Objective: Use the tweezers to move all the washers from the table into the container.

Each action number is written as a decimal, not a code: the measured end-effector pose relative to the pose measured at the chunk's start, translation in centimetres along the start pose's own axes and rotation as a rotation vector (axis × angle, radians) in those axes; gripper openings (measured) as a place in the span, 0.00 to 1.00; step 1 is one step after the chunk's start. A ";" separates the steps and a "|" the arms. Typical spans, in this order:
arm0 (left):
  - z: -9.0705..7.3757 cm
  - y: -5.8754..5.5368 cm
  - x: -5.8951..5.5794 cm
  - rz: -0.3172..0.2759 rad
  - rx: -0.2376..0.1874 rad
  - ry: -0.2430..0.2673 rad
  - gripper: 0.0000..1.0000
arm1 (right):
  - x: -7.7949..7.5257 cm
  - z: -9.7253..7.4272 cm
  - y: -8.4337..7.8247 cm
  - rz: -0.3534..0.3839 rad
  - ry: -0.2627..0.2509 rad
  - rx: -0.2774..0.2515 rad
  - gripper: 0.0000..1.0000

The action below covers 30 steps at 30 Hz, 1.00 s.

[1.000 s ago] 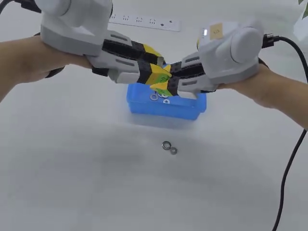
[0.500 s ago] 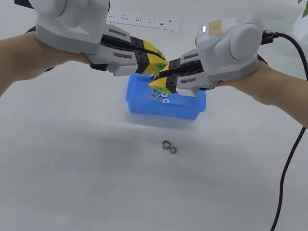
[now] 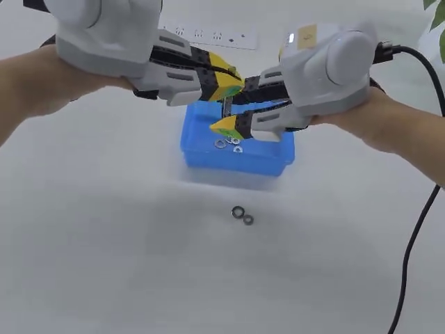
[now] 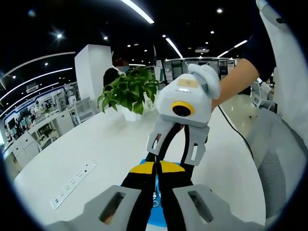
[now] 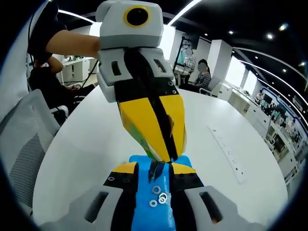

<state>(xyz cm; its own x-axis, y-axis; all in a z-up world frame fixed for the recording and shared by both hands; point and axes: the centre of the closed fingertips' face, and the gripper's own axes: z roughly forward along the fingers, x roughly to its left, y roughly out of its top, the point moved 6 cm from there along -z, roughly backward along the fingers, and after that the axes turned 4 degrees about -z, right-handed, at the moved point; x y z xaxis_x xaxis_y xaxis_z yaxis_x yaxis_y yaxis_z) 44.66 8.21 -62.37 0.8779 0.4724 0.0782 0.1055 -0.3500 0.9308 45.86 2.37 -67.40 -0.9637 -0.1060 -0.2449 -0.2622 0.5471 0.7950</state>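
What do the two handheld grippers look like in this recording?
Left gripper and right gripper: bulky white-and-grey housings, black jaws tipped yellow with small green marks. The right one carries a yellowish label and trails a black cable. Forearms are bare, no sleeves.

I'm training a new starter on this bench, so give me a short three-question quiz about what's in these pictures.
1. How many washers lie on the table, outside the container?
2. True or false: the container is red.
3. The tweezers hang over: A the container, B the power strip, C the plant?
Key: 1 two; 2 false; 3 A.
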 end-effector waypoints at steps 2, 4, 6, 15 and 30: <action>-0.1 0.3 0.0 0.004 -0.003 0.005 0.05 | 0.0 -0.2 -0.1 0.008 -0.003 0.005 0.27; -0.3 0.6 -0.1 0.010 -0.006 0.009 0.05 | 0.0 -0.5 -0.2 0.015 -0.018 0.012 0.31; -0.5 1.0 -0.2 0.016 -0.011 0.010 0.05 | 0.1 -0.9 -0.5 0.034 -0.034 0.020 0.38; -1.4 1.9 -1.7 0.041 -0.013 0.009 0.05 | 1.0 -3.3 -0.7 0.065 -0.081 0.012 0.57; -2.3 3.0 -4.9 0.054 -0.010 0.021 0.05 | 5.4 -6.4 -1.3 0.140 -0.109 -0.021 0.81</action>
<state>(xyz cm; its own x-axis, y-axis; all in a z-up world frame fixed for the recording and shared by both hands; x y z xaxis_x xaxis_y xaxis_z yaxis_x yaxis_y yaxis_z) 39.62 6.69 -59.09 0.8724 0.4696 0.1359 0.0533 -0.3677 0.9284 40.67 -4.24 -66.25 -0.9802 0.0611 -0.1886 -0.1277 0.5329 0.8365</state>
